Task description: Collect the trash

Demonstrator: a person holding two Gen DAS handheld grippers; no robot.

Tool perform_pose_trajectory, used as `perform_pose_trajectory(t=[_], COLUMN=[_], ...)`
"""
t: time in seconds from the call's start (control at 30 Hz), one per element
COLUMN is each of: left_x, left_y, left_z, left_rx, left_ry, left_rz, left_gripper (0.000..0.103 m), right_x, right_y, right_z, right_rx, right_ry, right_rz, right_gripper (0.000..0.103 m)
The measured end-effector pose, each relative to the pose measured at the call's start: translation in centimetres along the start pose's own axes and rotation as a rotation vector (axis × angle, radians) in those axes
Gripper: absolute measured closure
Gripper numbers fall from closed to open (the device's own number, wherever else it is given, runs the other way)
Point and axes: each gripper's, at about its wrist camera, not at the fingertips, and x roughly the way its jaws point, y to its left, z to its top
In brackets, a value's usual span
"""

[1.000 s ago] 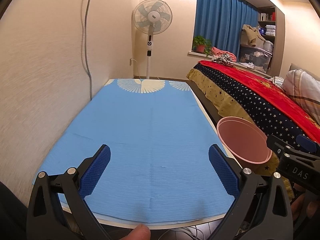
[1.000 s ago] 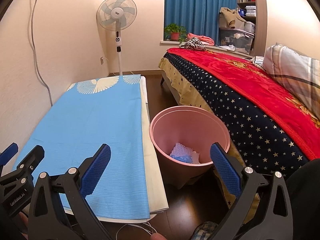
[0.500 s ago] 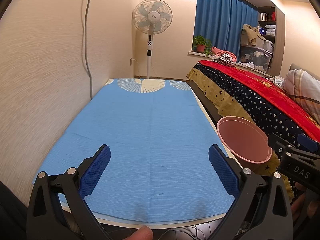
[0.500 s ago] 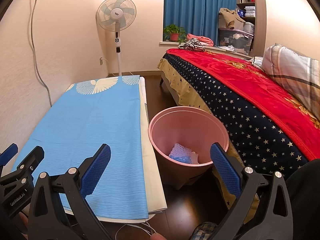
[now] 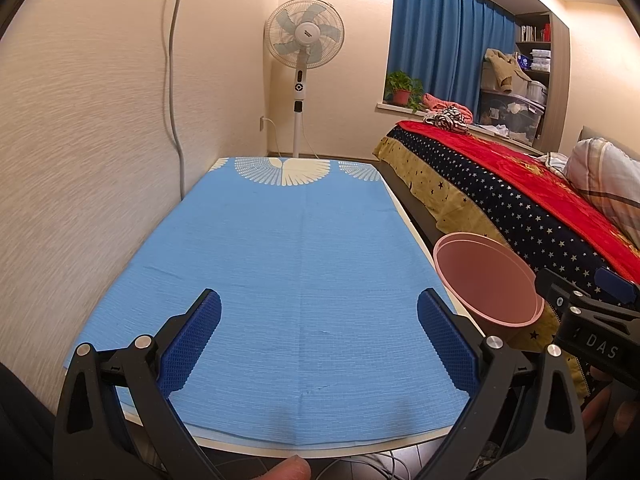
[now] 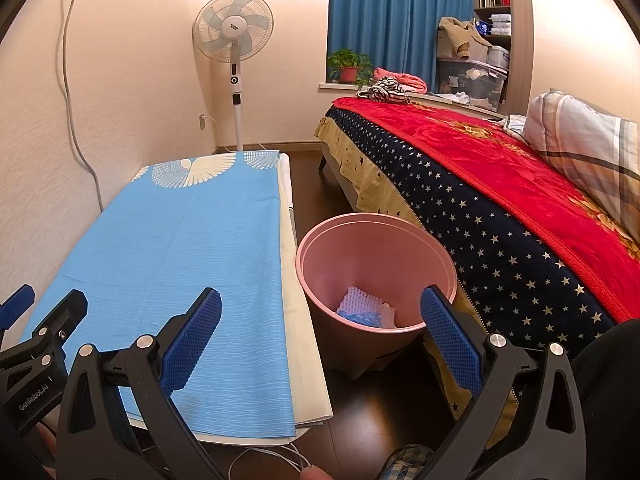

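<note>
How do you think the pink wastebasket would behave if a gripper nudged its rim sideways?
The pink wastebasket looks like thin plastic holding only a few scraps, so probably light. It narrows toward its base, so it may tip or slide on the dark floor.

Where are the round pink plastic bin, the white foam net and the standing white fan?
round pink plastic bin [image 6: 360,224], right wrist view, far rim.
white foam net [image 6: 362,300], right wrist view, its mesh.
standing white fan [image 6: 233,26], right wrist view, hub.
</note>
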Motion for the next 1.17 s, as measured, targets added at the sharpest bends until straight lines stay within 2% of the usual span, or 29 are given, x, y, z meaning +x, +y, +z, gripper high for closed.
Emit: perform_pose_trajectory(t=[1.17], left_x=[0.11], left_y=[-0.38], left_z=[-0.12], left_rx=[0.002], left_ry=[-0.003], left_rz=[0.006], left_gripper=[0.008], right_x=[0.15], right_y=[0.25], right_z=[-0.15], right_rx=[-0.008], right_ry=[0.008], right_rz=[-0.003], right_gripper=[0.005])
